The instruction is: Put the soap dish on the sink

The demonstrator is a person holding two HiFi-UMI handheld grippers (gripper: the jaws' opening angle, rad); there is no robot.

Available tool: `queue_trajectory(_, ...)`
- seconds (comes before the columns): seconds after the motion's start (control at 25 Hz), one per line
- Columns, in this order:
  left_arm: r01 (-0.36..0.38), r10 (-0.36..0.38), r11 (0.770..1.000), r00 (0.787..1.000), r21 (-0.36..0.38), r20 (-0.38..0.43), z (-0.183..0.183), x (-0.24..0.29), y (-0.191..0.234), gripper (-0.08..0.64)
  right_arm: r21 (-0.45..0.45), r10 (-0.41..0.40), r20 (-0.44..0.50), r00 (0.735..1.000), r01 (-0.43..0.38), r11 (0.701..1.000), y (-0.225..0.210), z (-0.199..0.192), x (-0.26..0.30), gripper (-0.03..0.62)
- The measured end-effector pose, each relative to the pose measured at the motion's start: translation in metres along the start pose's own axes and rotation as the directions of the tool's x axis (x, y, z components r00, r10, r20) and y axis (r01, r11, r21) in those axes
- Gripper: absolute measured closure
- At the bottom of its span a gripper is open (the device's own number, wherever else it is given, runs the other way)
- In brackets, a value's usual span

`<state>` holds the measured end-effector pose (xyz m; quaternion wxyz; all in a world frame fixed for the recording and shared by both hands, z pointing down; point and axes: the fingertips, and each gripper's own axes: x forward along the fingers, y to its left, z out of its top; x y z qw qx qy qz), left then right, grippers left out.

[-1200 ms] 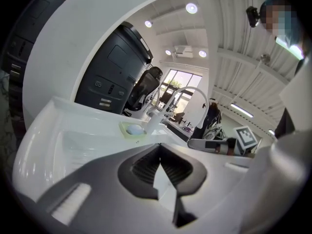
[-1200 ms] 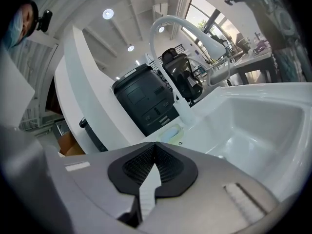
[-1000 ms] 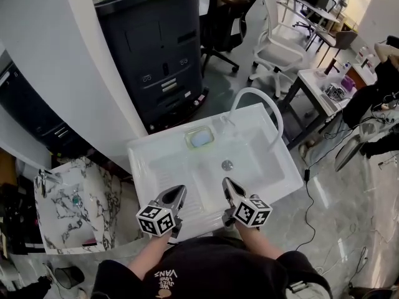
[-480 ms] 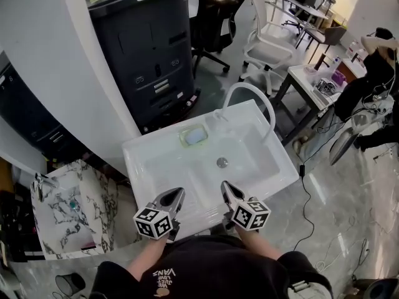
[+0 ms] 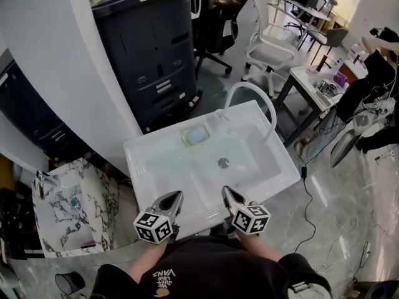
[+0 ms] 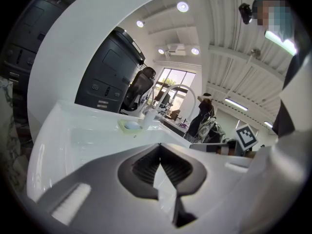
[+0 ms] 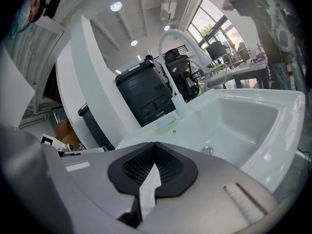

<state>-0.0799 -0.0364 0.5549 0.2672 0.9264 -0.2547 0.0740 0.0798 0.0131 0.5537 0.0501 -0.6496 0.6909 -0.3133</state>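
Fingers of the left gripper (image 5: 177, 196) and right gripper (image 5: 227, 192) are closed on nothing above the front rim of the sink (image 5: 140, 154), while the soap dish (image 5: 196, 136) sits on its back ledge beside the faucet (image 5: 249, 84), so placing looks finished and only withdrawing seems left.

left tongs (image 5: 172, 199): closed, empty | right tongs (image 5: 228, 195): closed, empty | side by side, pointing forward

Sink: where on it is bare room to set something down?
The flat drainboard left of the basin is bare, from the soap dish forward to the left gripper. It is crowded at the back: soap dish beside faucet.
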Motion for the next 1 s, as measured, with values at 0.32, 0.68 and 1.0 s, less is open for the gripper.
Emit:
queue_trajectory(0.32,-0.004,0.004,1.0,1.0,0.003,0.005,-0.0018,0.0004,-0.0031,0.508,0.0,-0.009,0.019,1.0,0.009,1.0,0.0008,0.004,-0.0013,0.591)
queue_trajectory(0.68,-0.003,0.003,1.0,1.0,-0.01,-0.004,-0.0045,0.0015,-0.0045,0.508,0.015,-0.011,0.02,1.0,0.01,1.0,0.0015,0.0051,0.0011,0.591)
queue_trajectory(1.0,-0.005,0.005,1.0,1.0,-0.022,0.003,-0.0054,0.003,-0.0029,0.508,0.023,-0.011,0.017,1.0,0.011,1.0,-0.0008,0.0045,0.0038,0.591)
